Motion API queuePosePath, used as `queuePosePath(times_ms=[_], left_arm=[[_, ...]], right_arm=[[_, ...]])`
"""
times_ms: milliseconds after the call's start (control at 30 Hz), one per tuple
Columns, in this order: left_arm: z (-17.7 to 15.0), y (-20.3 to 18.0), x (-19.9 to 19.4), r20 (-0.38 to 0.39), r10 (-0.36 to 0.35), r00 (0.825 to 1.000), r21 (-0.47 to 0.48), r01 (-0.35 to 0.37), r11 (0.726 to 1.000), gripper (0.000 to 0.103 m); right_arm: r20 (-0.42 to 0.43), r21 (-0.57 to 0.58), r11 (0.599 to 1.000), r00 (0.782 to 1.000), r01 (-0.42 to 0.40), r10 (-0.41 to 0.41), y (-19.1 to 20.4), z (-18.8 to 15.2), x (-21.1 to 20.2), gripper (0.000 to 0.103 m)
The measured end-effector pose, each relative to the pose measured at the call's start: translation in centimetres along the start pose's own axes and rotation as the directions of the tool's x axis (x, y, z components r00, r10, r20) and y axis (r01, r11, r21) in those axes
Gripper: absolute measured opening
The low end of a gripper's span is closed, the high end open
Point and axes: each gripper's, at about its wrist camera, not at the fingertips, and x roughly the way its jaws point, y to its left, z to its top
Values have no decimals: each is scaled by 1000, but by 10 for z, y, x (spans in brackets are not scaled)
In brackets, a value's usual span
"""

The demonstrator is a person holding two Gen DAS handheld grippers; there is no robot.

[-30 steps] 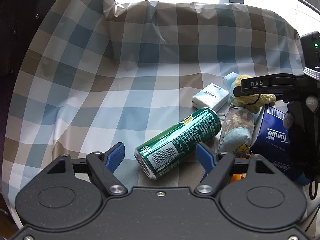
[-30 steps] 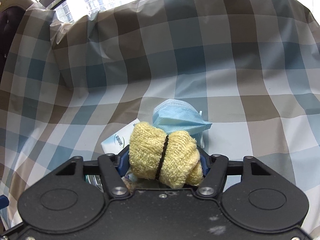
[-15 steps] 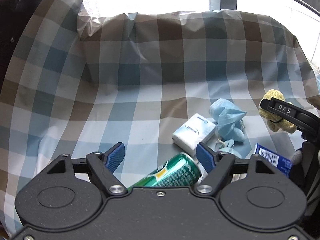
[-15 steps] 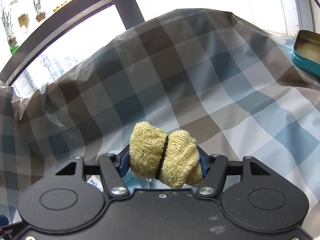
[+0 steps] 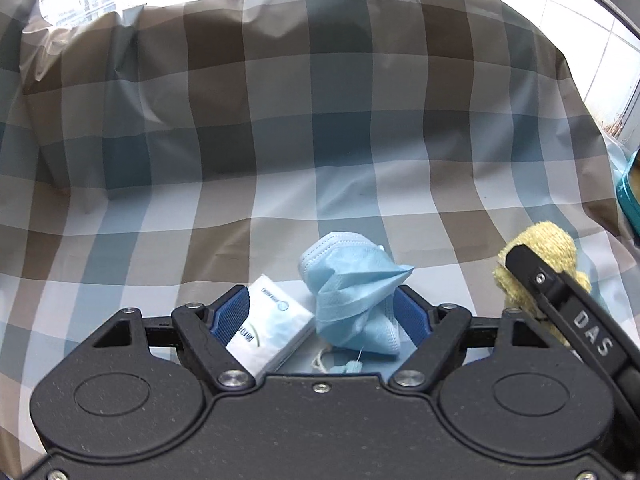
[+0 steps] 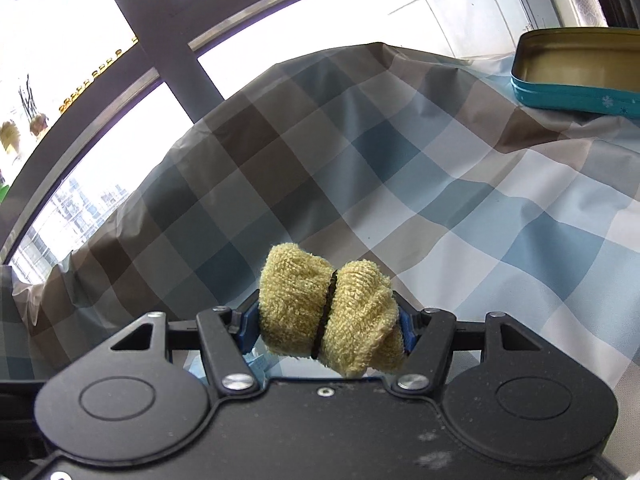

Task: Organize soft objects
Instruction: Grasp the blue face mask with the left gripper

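In the left wrist view, the left tool (image 5: 322, 310) is seen at the lower centre of the frame with its blue pads spread apart. Between them, on the checked cloth (image 5: 280, 160) that covers the tabletop, a crumpled blue face mask (image 5: 352, 296) and a white tissue packet (image 5: 272, 332) are framed; the packet lies just beside the left pad and the mask just beside the right pad, but whether either pad touches them cannot be told. A thin white cord (image 5: 324, 360) is seen below the mask. At the right edge of that view, a black finger marked "DAS" is seen crossing in front of the yellow towel roll (image 5: 540, 252), and a teal tin (image 5: 630, 200) is glimpsed at the far right.

In the right wrist view, the right tool (image 6: 326, 326) is pressed against the yellow towel roll (image 6: 332, 312), which is pinched from both sides at the lower centre of the frame and is bound round its middle by a black band (image 6: 326, 312). The roll is held above the checked cloth (image 6: 480, 220). The open teal tin (image 6: 576, 68) is seen at the upper right, resting on the cloth, with a window frame (image 6: 160, 40) at the upper left.
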Motion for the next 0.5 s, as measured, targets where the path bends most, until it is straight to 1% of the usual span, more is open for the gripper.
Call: queuePosePath(times_ms=[100,167,267,500], left_arm=[[8,-6,19,-28,6,1000,-29,-7,1000,75],[11,-9,30,-36,8,999,-39,-9,999,84],[14,-15,43,-42,17,999,-38,-19,999,84],[14,-26,70,-89,38,995,2,-38,999,84]], right_arm=[[0,35,999,1000,0,0,-6,0,0,63],[15,23,1000,1000,3,-3,-5,-1,-2,63],[35,-7,1000,999,11,-10,-1,-4,-4,63],[44,7,1000,999,8,-8,-4,-4,-6,63]])
